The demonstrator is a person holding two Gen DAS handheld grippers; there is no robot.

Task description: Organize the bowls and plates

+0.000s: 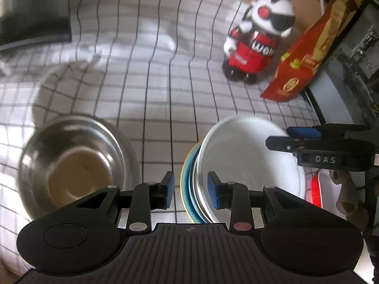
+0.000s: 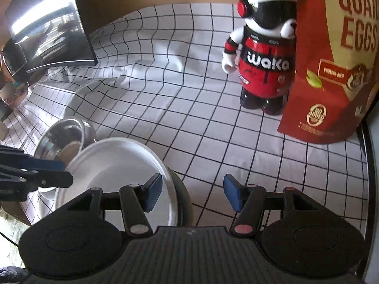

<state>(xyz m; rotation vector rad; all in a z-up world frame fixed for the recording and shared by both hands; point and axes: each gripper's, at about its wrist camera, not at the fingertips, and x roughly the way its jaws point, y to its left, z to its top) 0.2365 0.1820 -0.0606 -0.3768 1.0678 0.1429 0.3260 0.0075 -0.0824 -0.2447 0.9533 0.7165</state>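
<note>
Bowls sit at the left of the gridded cloth: a steel bowl (image 1: 75, 165) with something pale nested in its bottom, and behind it a blurred pale shape that may be another dish; I cannot tell. That side looks gathered, though whether it is finished is hard to judge.

Moving right, plates form one stack (image 1: 236, 165): a white plate on top, a metal-rimmed one under it and a blue one with a yellow edge at the bottom, slightly fanned rather than squared up. I judge most of the sorting done, with the stack maybe wanting a nudge to sit true.

The left tool (image 1: 191, 189) hovers over the stack's near-left edge, pads spread, the plate rims showing in the gap but nothing pinched. The right tool (image 2: 193, 193) hangs over the stack's right rim and the bare cloth (image 2: 213, 142) beside it, pads set wide and empty.

Farther right stand a panda figure (image 2: 263, 54) and a red egg carton (image 2: 331, 71), apart from the dishes and not part of the job.
</note>
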